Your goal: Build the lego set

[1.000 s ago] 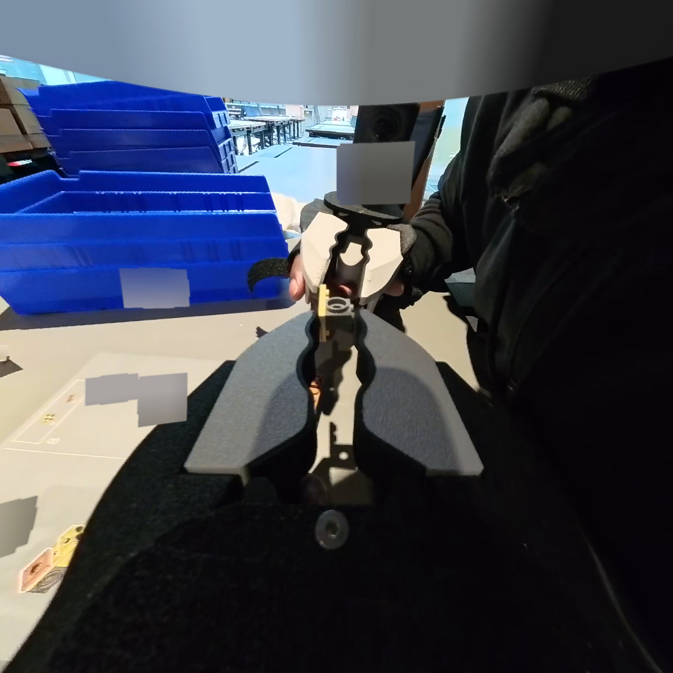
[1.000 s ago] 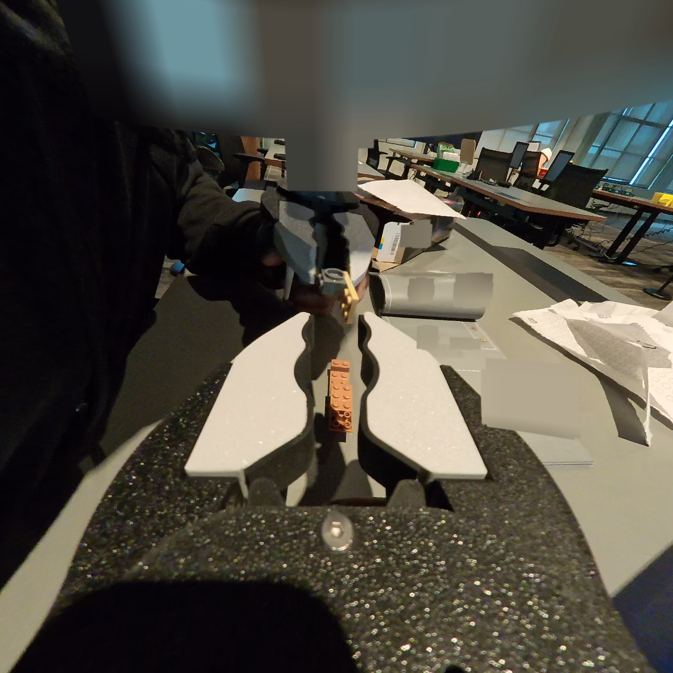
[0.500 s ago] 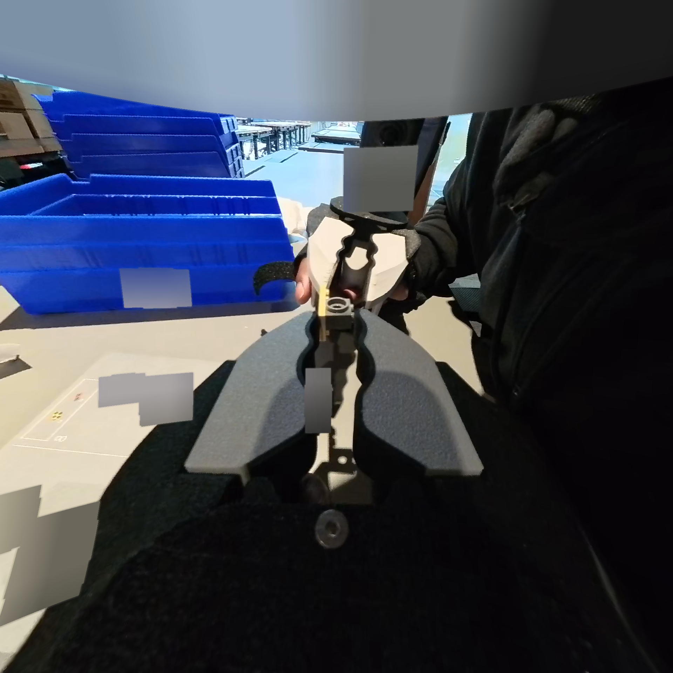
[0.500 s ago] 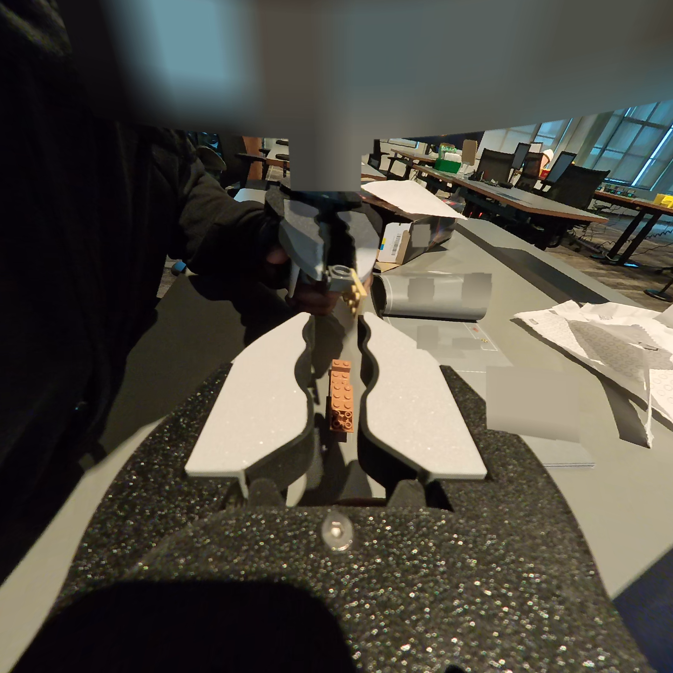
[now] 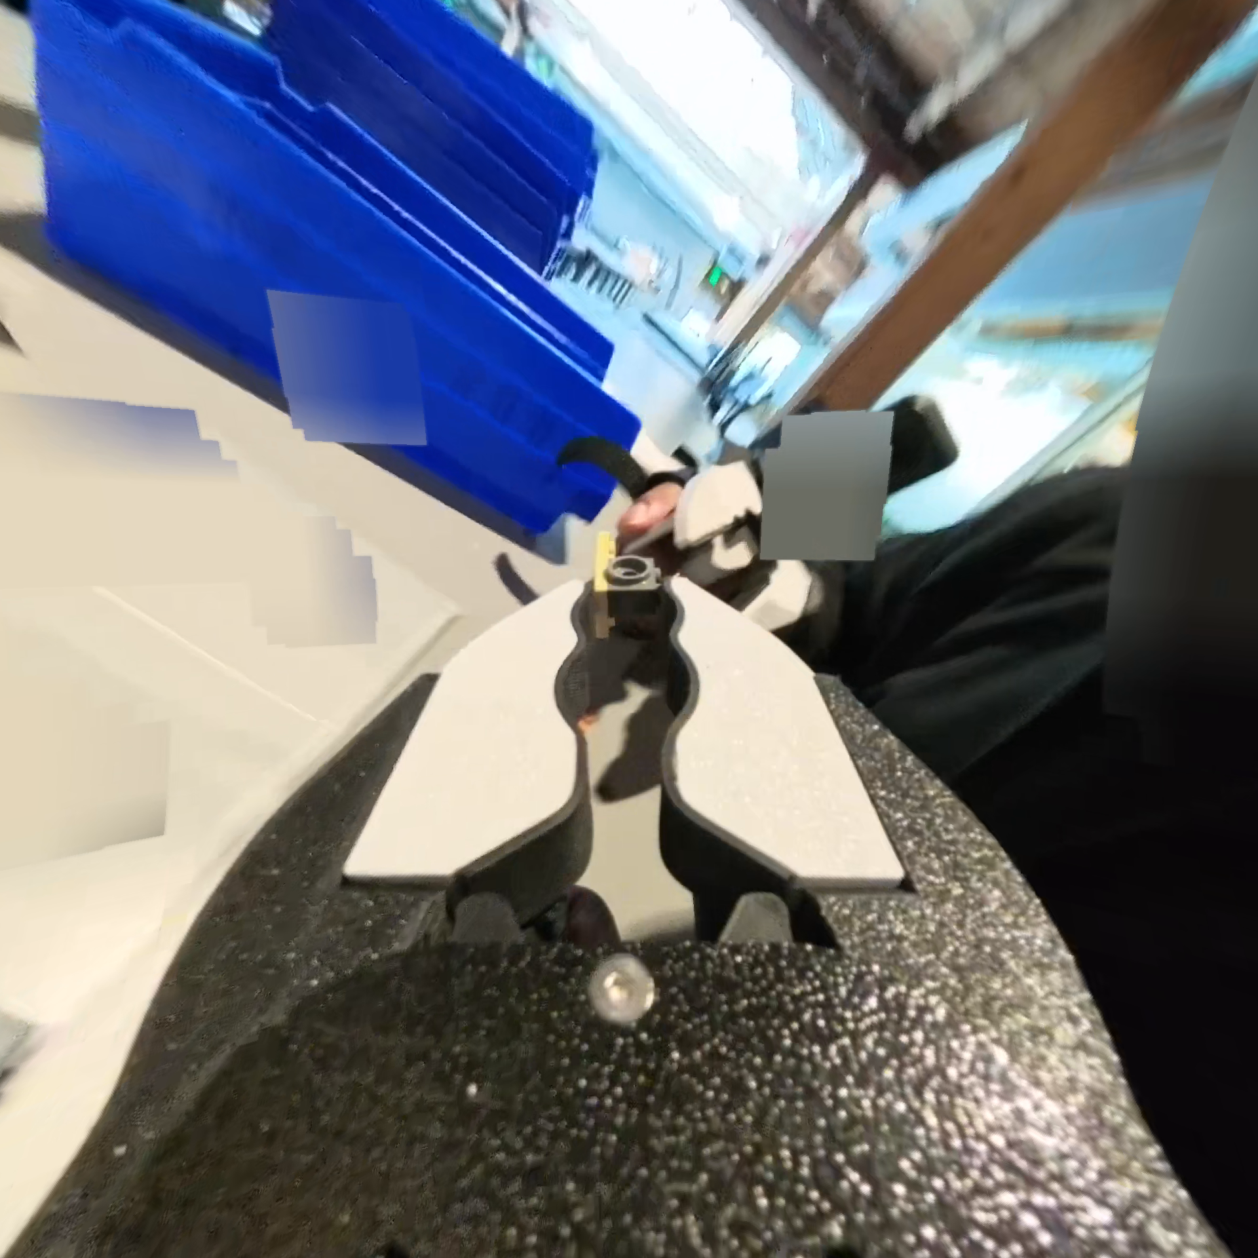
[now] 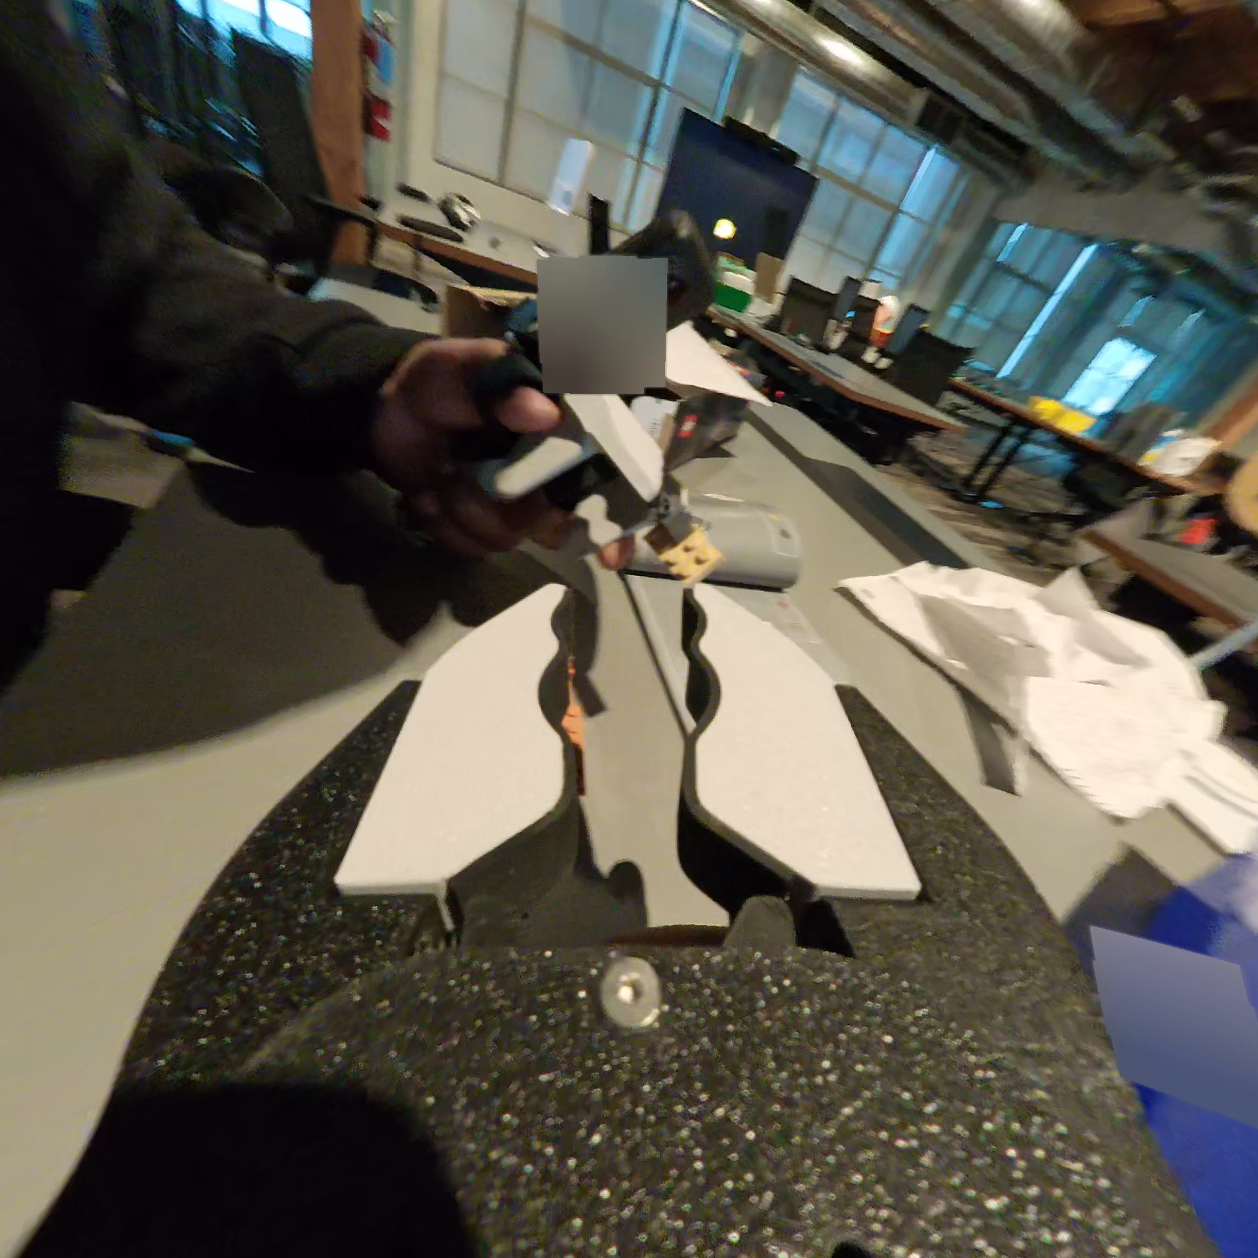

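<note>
My left gripper is shut on a small lego assembly, a dark grey brick with one stud on top and a thin tan plate on its left side. In the right wrist view the left gripper is tilted, held by a hand, with the assembly at its tip, tan studs facing the camera. My right gripper has its jaws apart and nothing between its tips; it also shows tilted in the left wrist view. An orange brick peeks out beside its left finger, mostly hidden.
Stacked blue bins stand at the left on the pale table, and another bin corner sits at lower right. Crumpled white paper sheets and a rolled grey booklet lie on the grey table. A dark-sleeved person is close by. Left tips to right tips: about 6 cm.
Both views have tilted sharply. The left gripper has rolled with the assembly, turning the tan plate's studs toward the right camera. The right gripper's jaws stand a little wider and the orange brick sits further left.
</note>
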`<state>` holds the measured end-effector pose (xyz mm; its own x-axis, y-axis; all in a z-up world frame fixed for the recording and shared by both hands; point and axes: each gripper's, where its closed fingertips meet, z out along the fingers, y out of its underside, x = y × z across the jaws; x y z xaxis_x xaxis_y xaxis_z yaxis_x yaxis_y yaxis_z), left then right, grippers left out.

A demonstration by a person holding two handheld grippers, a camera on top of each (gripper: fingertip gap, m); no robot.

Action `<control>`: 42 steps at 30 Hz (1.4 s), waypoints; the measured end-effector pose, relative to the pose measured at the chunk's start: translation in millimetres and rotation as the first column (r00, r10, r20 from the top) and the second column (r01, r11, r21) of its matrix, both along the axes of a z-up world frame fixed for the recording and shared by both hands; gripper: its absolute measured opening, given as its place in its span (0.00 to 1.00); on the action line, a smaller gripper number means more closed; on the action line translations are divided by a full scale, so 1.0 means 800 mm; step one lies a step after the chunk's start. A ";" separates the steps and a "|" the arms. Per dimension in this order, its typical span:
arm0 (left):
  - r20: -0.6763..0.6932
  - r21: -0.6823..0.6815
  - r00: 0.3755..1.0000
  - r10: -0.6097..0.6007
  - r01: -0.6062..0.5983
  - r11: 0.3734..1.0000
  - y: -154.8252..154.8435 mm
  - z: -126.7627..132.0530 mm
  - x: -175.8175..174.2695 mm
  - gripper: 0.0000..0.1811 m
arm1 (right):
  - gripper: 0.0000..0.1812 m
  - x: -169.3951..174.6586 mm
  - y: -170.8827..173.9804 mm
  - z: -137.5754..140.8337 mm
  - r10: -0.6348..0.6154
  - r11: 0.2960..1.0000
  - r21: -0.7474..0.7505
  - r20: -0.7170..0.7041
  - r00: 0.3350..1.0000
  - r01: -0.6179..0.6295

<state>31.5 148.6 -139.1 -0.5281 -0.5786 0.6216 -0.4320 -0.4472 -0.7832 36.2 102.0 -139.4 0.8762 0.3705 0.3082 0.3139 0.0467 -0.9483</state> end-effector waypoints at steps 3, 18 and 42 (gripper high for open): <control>-0.068 -0.131 0.998 0.000 -0.009 0.991 -0.014 -0.001 -0.006 0.09 | 0.20 -0.005 -0.001 0.002 -0.032 0.999 0.030 0.096 0.995 0.030; -0.198 -0.200 0.980 -0.001 -0.040 0.979 -0.069 -0.019 -0.079 0.10 | 0.26 -0.079 -0.010 -0.025 0.110 0.994 -0.051 0.303 0.946 -0.099; -0.278 -0.229 0.957 -0.084 0.019 0.973 -0.082 -0.035 -0.094 0.10 | 0.09 -0.092 -0.016 -0.050 0.154 0.985 -0.133 0.414 0.897 -0.108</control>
